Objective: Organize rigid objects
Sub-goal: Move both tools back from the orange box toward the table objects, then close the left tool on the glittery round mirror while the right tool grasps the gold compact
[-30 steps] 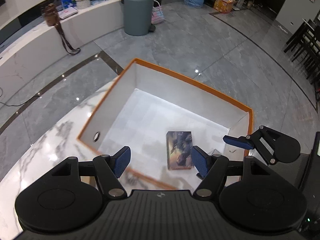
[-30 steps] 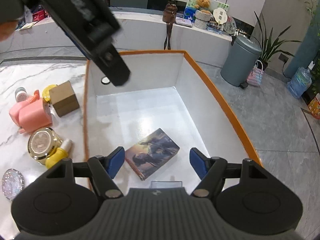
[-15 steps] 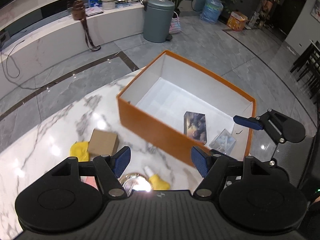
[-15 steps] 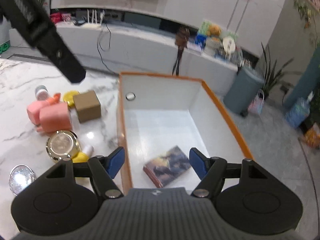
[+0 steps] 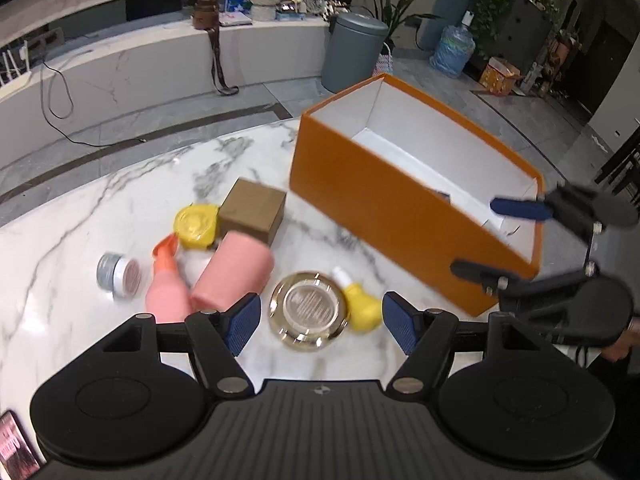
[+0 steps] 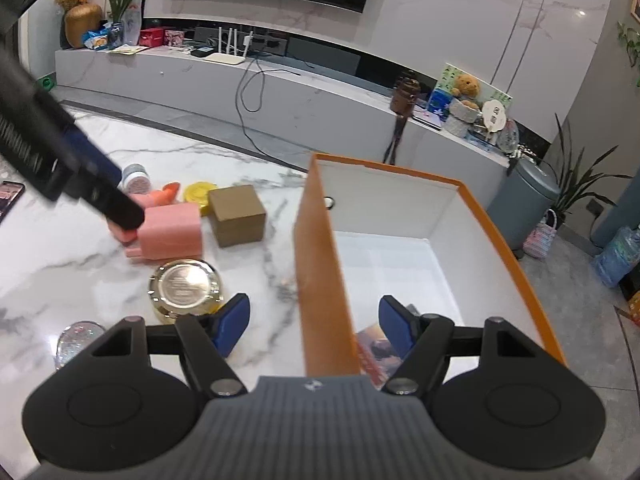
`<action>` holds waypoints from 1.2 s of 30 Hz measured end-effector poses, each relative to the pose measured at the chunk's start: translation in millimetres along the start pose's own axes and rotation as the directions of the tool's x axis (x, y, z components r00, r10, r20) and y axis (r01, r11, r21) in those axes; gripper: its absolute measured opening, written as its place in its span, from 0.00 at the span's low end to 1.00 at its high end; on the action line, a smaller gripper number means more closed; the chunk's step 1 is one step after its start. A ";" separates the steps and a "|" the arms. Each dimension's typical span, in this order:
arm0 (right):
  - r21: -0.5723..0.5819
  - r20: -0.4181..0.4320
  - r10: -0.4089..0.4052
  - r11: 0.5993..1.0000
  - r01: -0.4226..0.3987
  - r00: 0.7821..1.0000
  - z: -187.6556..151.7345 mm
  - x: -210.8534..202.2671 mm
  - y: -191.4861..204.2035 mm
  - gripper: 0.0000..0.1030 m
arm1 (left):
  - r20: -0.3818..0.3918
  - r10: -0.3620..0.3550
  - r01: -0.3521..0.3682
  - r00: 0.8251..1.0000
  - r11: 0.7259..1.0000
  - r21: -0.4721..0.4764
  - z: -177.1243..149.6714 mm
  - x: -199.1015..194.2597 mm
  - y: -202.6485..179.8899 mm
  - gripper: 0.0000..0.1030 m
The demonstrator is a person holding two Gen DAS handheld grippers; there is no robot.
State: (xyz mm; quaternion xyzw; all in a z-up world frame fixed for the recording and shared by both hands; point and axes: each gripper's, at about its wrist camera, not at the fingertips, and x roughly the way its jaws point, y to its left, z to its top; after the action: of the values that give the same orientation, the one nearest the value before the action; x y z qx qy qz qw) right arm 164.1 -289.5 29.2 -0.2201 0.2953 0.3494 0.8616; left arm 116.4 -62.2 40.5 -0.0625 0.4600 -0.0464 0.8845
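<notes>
Left claw (image 5: 322,318) open over gold tin (image 5: 308,311), lettering perhaps illegible.

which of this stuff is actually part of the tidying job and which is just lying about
Part of the job:
- orange box
- brown carton
- pink block
- pink bottle
- yellow disc
- gold tin
- yellow bottle
- small jar
- card pack, already boxed

Just lying about:
- bin
- teddy bear
- water jug
- phone
</notes>
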 end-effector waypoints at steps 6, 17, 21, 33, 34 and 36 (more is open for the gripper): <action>-0.041 -0.015 0.005 0.999 -0.006 1.000 -1.2 9.7 19.0 0.69 | 0.063 0.036 -0.036 0.997 0.999 -0.011 -56.8 3.4 -2.3 0.80; 0.004 -0.013 0.045 0.999 -0.045 0.999 2.5 25.6 40.0 0.70 | 0.220 0.146 -0.114 0.964 0.982 -0.151 -124.6 -4.3 1.8 0.84; 0.013 -0.019 0.066 0.998 -0.065 0.998 4.2 34.5 47.3 0.70 | 0.239 0.140 -0.106 0.961 0.983 -0.148 -141.5 -1.9 -1.6 0.84; -0.017 -0.055 0.114 0.993 -0.115 0.992 9.4 61.1 67.9 0.73 | 0.218 0.136 -0.131 0.966 0.991 -0.040 -157.4 20.2 -19.2 0.85; -0.017 -0.060 0.120 0.992 -0.121 0.991 9.8 63.8 69.1 0.73 | 0.215 0.138 -0.133 0.967 0.990 -0.035 -157.7 22.0 -20.3 0.85; -0.020 -0.069 0.132 0.991 -0.133 0.989 10.5 69.6 71.3 0.73 | 0.211 0.143 -0.141 0.967 0.990 -0.026 -160.2 25.8 -21.1 0.85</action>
State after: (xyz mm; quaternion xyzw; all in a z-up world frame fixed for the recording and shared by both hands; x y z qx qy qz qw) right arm 156.2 -203.5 -21.6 -0.2222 0.3341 0.4018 0.8232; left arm -0.6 -97.6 -68.3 -0.0390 0.3666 0.0264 0.9292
